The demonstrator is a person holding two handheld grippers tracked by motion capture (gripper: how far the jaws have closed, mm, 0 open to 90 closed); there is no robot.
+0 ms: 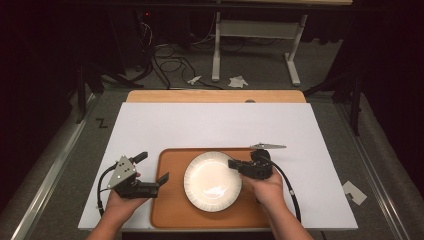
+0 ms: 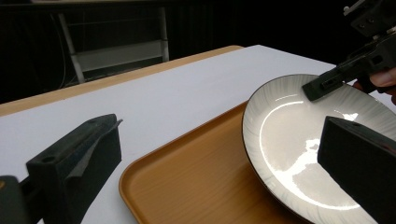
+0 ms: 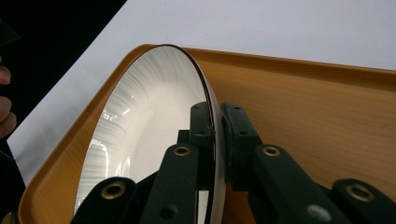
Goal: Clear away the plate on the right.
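Observation:
A white plate [image 1: 212, 181] with a ribbed rim lies over a wooden tray [image 1: 170, 205] at the table's near side. My right gripper [image 1: 234, 163] is shut on the plate's right rim; in the right gripper view its jaws pinch the plate's [image 3: 140, 116] thin edge between them, with the tray [image 3: 303, 107] behind. My left gripper [image 1: 164, 178] stands open at the tray's left edge, its jaws wide apart and holding nothing. In the left gripper view the plate [image 2: 289, 144] sits ahead on the tray [image 2: 196, 182], and the right gripper [image 2: 322, 86] grips its far rim.
A white sheet [image 1: 210, 125] covers the table, with a bare wooden strip [image 1: 215, 96] along the far edge. Beyond the table are a white stand [image 1: 255, 45], cables and paper scraps on the floor. A paper scrap [image 1: 354, 192] lies at the table's right.

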